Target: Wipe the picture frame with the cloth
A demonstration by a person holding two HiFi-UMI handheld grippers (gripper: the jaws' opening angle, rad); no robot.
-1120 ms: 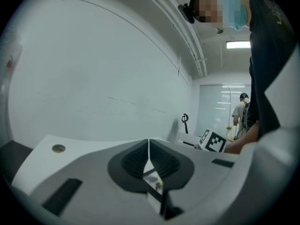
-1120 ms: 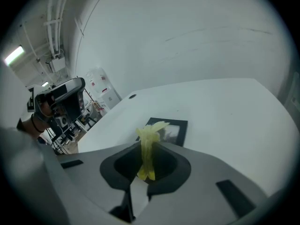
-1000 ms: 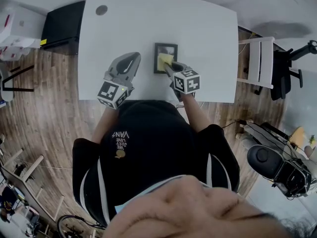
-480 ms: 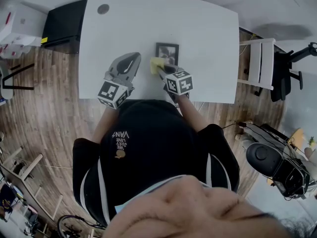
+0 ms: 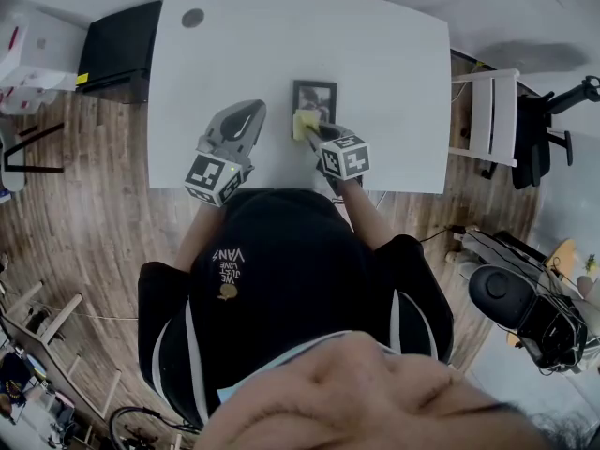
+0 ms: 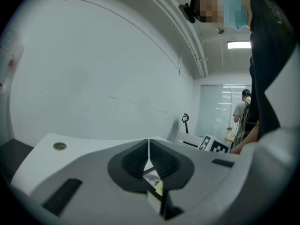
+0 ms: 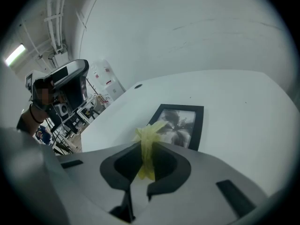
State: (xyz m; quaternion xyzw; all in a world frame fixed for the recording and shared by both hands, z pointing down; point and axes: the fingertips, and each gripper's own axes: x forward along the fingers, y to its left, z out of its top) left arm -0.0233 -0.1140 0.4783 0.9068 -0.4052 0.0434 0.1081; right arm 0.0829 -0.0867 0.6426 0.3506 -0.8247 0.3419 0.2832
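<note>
While the left hand-held gripper (image 5: 247, 118) is idling with jaws pressed together on nothing, the picture frame (image 5: 315, 99) is lying flat mid-counter (image 5: 394, 54), long axis running away from the person. Right hand-held gripper (image 5: 315, 131) is pinching the yellow cloth (image 5: 306, 122) over its near-left corner. Black border, dark plant print.

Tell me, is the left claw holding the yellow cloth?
No, the yellow cloth is pinched in the right claw, while the left claw is shut with nothing between its jaws.
</note>
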